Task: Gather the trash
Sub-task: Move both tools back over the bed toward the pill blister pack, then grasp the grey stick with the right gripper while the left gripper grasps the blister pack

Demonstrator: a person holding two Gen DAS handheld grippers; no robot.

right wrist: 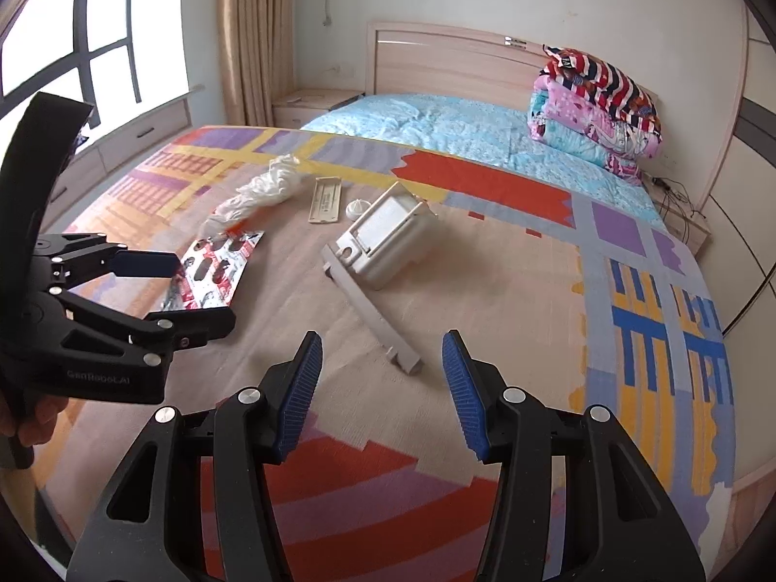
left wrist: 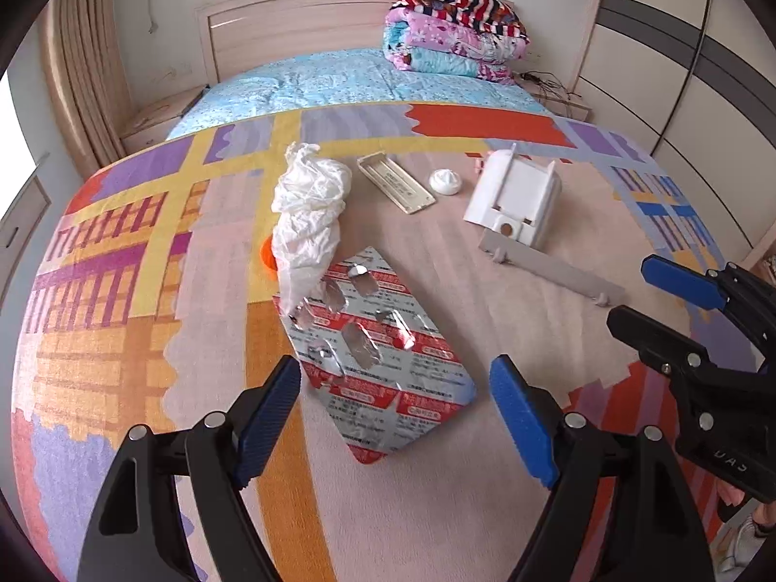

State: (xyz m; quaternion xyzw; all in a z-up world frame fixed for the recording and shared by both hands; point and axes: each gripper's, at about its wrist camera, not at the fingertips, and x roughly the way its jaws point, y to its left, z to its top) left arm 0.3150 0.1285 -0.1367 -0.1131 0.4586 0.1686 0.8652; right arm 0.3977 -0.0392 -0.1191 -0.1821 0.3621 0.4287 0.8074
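A silver and red empty pill blister sheet (left wrist: 378,349) lies on the colourful blanket, just ahead of my open, empty left gripper (left wrist: 395,410). A crumpled white plastic bag (left wrist: 310,213) lies over its far corner and over an orange thing (left wrist: 266,254). Further back lie a beige flat tray (left wrist: 395,184), a white cap (left wrist: 446,182), a white plastic box (left wrist: 514,199) and a grey plastic strip (left wrist: 553,269). My right gripper (right wrist: 383,383) is open and empty, with the end of the strip (right wrist: 373,310) between its fingers. The blister sheet (right wrist: 213,266) also shows at the left there.
The blanket (right wrist: 485,291) covers the near half of a bed with a blue sheet (right wrist: 436,121). Folded quilts (right wrist: 596,106) are stacked by the headboard. A window and curtain stand at the left, wardrobes at the right. Cables lie on the right bedside table (right wrist: 679,208).
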